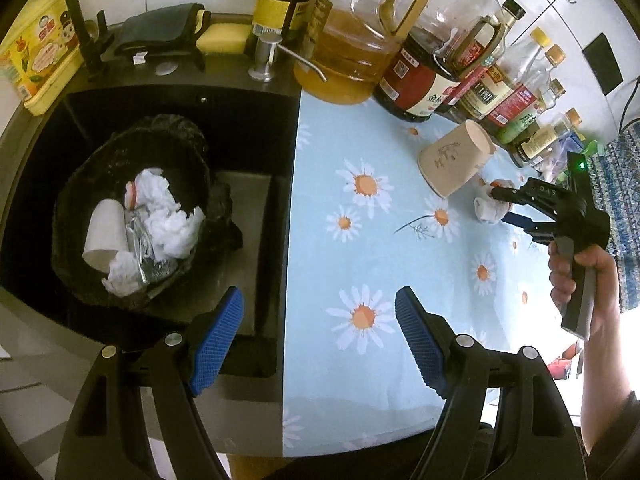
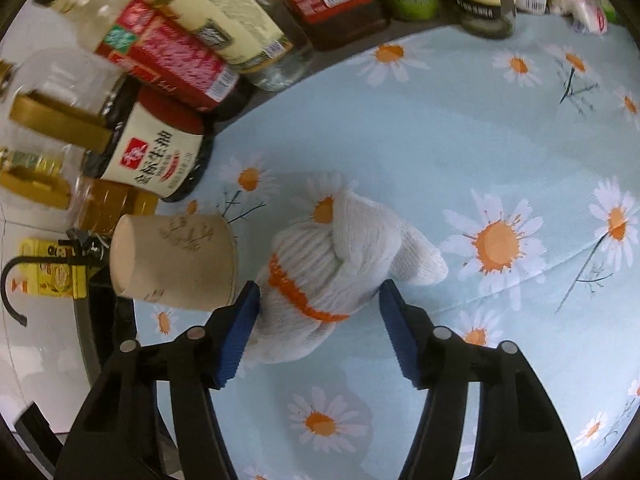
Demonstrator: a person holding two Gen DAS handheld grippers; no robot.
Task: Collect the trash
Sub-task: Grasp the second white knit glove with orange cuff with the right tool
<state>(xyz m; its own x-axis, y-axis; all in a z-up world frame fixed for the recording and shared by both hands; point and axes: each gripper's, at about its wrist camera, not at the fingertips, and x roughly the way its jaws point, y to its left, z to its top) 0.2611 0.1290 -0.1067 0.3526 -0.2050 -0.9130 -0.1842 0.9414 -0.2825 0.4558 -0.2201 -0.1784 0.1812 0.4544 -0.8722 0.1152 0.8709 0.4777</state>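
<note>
- Left wrist view: left gripper [image 1: 320,340] hangs spread and empty at the counter [image 1: 360,264] edge, beside the trash bin [image 1: 132,208]; the paper cup [image 1: 456,160] could get knocked.
- Right wrist view: right gripper [image 2: 318,328] straddles the balled glove [image 2: 332,268] mid-counter, left pad touching, right pad apart, so it could squirt out sideways.

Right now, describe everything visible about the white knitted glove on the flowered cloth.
The white knitted glove is a bunched cotton-looking work glove with ribbed knit and an orange band around its cuff. It lies crumpled on the pale blue daisy tablecloth, one fingertip poking out to the right. A tipped-over paper cup lies just to its left. It sits between the blue pads of the right hand-held gripper; the left pad touches it, while the right pad looks just clear.
</note>
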